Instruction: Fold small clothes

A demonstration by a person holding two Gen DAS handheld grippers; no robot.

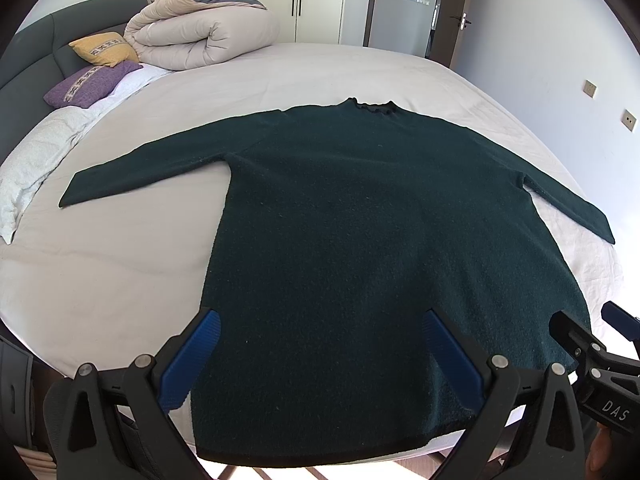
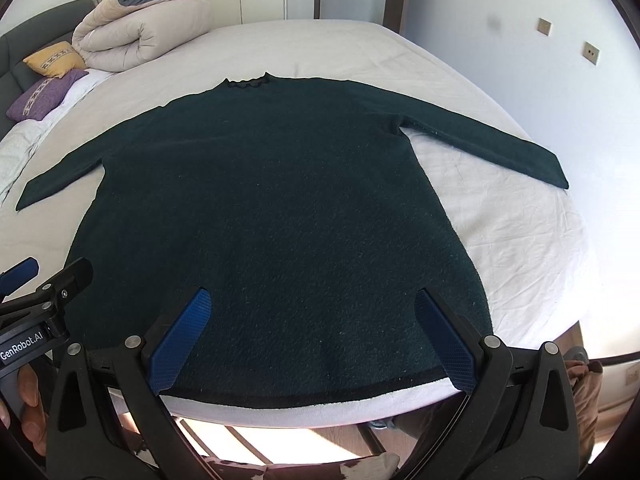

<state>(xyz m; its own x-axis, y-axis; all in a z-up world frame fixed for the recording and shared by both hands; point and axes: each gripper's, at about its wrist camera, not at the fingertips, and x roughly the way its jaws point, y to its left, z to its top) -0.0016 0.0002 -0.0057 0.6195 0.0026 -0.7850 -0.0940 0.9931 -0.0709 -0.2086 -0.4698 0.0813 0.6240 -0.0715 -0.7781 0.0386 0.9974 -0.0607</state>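
Observation:
A dark green long-sleeved sweater (image 1: 360,240) lies flat on the white bed, collar at the far end, both sleeves spread out, hem at the near bed edge. It also shows in the right wrist view (image 2: 280,208). My left gripper (image 1: 320,344) is open above the hem's left part, holding nothing. My right gripper (image 2: 312,328) is open above the hem's right part, holding nothing. The right gripper shows at the right edge of the left wrist view (image 1: 592,344); the left gripper shows at the left edge of the right wrist view (image 2: 44,288).
White bed sheet (image 1: 120,264) around the sweater. A rolled beige duvet (image 1: 200,32), a yellow pillow (image 1: 106,48) and a purple pillow (image 1: 90,84) lie at the far left by the dark headboard. The bed's near edge (image 2: 320,412) drops to the floor.

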